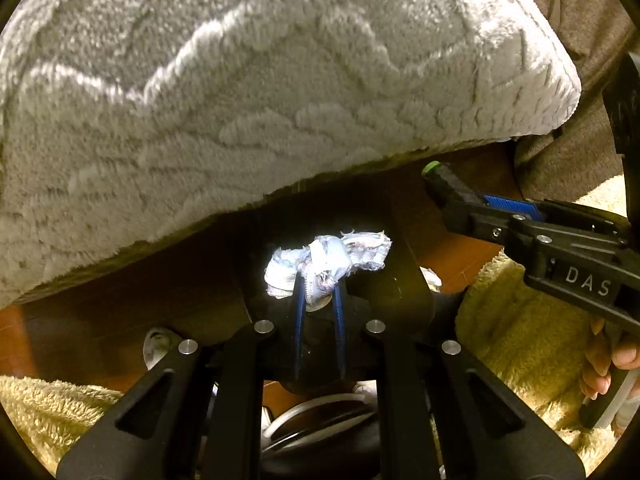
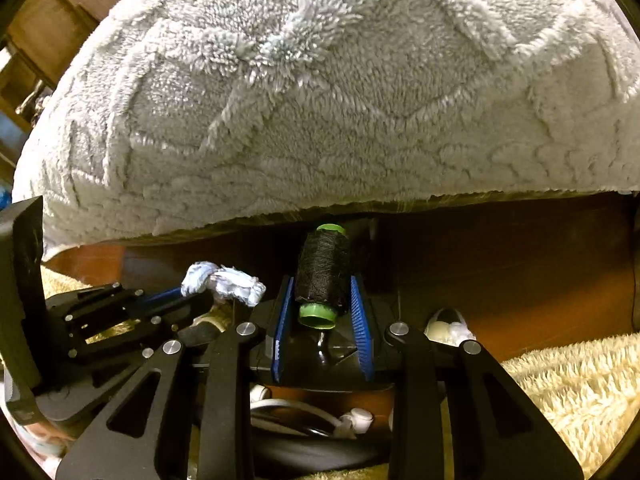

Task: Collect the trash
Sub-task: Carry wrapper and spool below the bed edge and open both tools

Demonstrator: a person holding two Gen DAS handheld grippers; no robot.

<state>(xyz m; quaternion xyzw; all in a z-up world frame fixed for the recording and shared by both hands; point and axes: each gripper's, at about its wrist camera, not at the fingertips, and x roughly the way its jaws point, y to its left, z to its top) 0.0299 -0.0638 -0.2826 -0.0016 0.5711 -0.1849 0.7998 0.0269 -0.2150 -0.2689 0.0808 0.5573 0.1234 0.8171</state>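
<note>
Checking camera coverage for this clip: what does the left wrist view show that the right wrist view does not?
Only the left wrist view shows the person's fingers on the right hand-held gripper handle.

Only the right wrist view shows the whole spool of black thread with green ends, and wooden furniture at upper left.

Both show the grey fluffy blanket, the cream rug, and the crumpled white-blue wad pinched by the left hand-held gripper.
</note>
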